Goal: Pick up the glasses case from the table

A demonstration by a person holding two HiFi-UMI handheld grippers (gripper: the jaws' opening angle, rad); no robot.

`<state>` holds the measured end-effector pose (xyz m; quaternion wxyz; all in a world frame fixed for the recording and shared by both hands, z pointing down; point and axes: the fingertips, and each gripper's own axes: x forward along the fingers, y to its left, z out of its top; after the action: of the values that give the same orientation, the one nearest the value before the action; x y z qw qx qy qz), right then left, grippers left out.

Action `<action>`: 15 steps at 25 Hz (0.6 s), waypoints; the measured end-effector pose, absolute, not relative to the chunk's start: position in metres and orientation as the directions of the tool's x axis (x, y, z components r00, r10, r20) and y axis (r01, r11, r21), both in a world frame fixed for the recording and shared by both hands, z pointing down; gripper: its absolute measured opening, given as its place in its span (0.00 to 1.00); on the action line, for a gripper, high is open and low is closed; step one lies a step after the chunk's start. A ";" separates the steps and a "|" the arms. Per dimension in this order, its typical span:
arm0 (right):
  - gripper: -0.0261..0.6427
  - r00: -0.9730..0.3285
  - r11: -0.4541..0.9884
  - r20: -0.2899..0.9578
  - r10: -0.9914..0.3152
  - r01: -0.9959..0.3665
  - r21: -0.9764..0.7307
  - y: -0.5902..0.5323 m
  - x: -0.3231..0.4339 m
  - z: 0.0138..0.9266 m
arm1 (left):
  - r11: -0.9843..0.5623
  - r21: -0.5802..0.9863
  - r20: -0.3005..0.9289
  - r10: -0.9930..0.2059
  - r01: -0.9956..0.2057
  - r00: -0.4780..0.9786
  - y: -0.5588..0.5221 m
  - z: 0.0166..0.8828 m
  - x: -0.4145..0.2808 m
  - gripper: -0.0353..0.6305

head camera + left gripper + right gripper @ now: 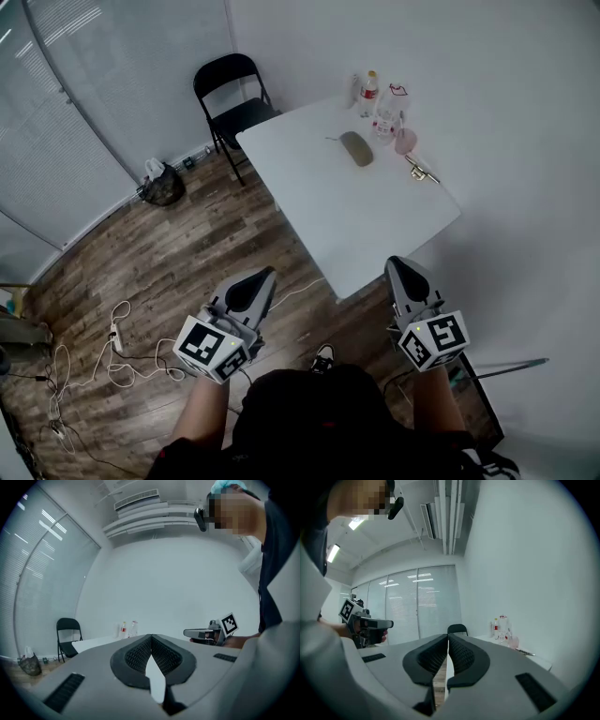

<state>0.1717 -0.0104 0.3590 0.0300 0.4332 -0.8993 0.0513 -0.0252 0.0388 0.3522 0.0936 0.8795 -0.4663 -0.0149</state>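
The glasses case [356, 148], an olive-grey oval, lies on the far half of the white table [375, 234]. Both grippers are held short of the table's near edge, well away from the case. My left gripper [265, 274] is over the wooden floor to the left of the table corner, its jaws shut and empty [151, 637]. My right gripper [398, 262] is at the near right edge of the table, also shut with nothing between its jaws [447, 637]. Neither gripper view shows the case.
Behind the case stand bottles [368, 94] and a pink cup [405, 141]; a pair of glasses [422, 172] lies near the right edge. A black folding chair [234, 103] stands at the table's far left. Cables [103, 361] and a bag [164, 187] lie on the floor.
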 end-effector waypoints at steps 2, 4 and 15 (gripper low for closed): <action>0.07 -0.627 0.623 0.110 -0.771 -0.779 -0.072 -0.026 0.184 0.363 | -0.539 0.177 0.067 -0.828 -0.824 0.556 0.024 0.352 -0.014 0.08; 0.07 -0.626 0.620 0.120 -0.771 -0.780 -0.088 -0.039 0.195 0.368 | -0.537 0.171 0.075 -0.829 -0.826 0.554 0.011 0.354 -0.004 0.08; 0.07 -0.609 0.598 0.162 -0.777 -0.793 -0.113 -0.082 0.211 0.391 | -0.557 0.177 0.094 -0.811 -0.811 0.577 -0.040 0.364 0.014 0.08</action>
<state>0.2106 -0.0818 0.3906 0.0480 0.4398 -0.8926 0.0870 0.0137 -0.0399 0.3644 0.1005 0.8824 -0.4597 0.0008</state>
